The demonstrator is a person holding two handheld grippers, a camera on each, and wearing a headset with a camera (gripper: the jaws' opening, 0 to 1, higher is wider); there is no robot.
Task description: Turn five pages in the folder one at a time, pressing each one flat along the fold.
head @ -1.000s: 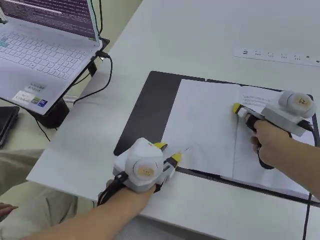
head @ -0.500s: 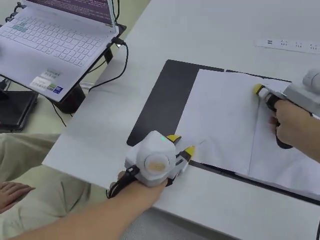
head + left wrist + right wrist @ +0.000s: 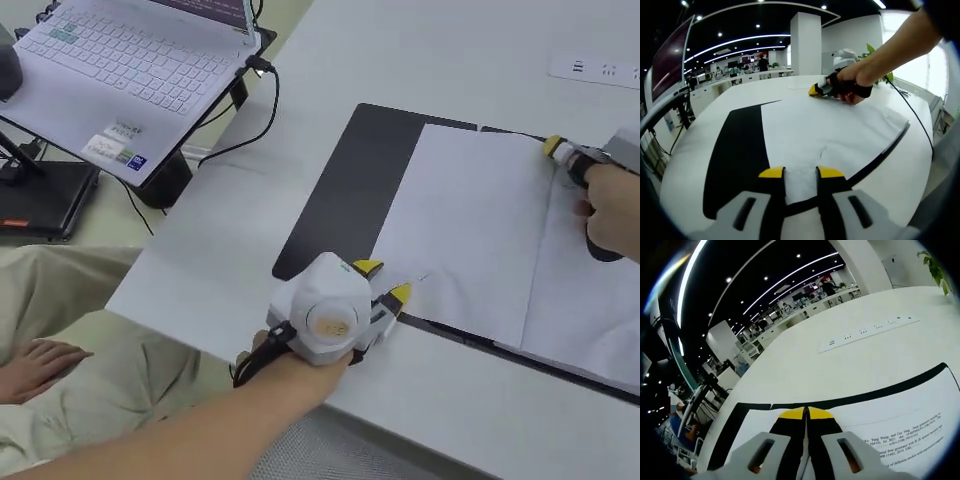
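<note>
The folder (image 3: 345, 195) lies open and flat on the white table (image 3: 300, 60), black cover down, with a white left page (image 3: 470, 215) spread over it. The left gripper (image 3: 384, 280) sits at that page's near corner. In the left gripper view its jaws stand a narrow gap apart, with the page corner lying between the yellow tips. The right gripper (image 3: 555, 147) rests at the far end of the fold (image 3: 540, 250). Its own view shows the two jaws pressed together, tip to tip, over the fold line.

The right gripper view also resolves lines of print on the right page (image 3: 905, 440). The head view adds a laptop (image 3: 130, 70) well off to the left. A power strip (image 3: 600, 72) lies beyond the folder.
</note>
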